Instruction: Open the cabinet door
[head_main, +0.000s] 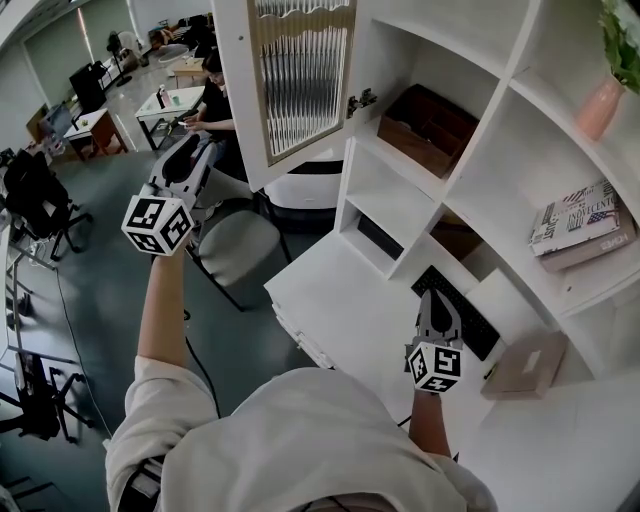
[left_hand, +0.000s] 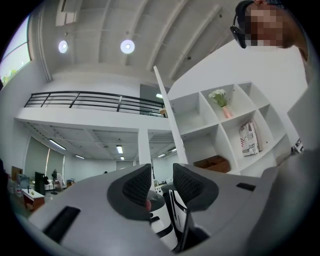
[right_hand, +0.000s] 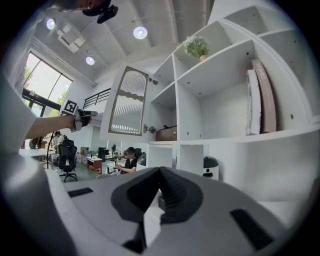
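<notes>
The white cabinet door (head_main: 300, 80) with its ribbed glass panel stands swung wide open, out to the left of the white shelf unit (head_main: 470, 170). It shows edge-on in the left gripper view as the door (left_hand: 170, 120), and as a glass-fronted door (right_hand: 127, 102) in the right gripper view. My left gripper (head_main: 205, 148) is held out left of the door, apart from it. Its jaws (left_hand: 161, 172) are open with nothing between them. My right gripper (head_main: 433, 297) hovers over the white desk (head_main: 340, 300), its pads together (right_hand: 160, 172) and holding nothing.
The opened compartment holds a brown wooden box (head_main: 430, 125). Books (head_main: 585, 225) and a pink vase (head_main: 600, 105) sit on shelves to the right. A black keyboard (head_main: 455, 310) and a cardboard box (head_main: 525, 365) lie on the desk. A chair (head_main: 235, 245) stands below the door; a person (head_main: 215, 100) sits beyond.
</notes>
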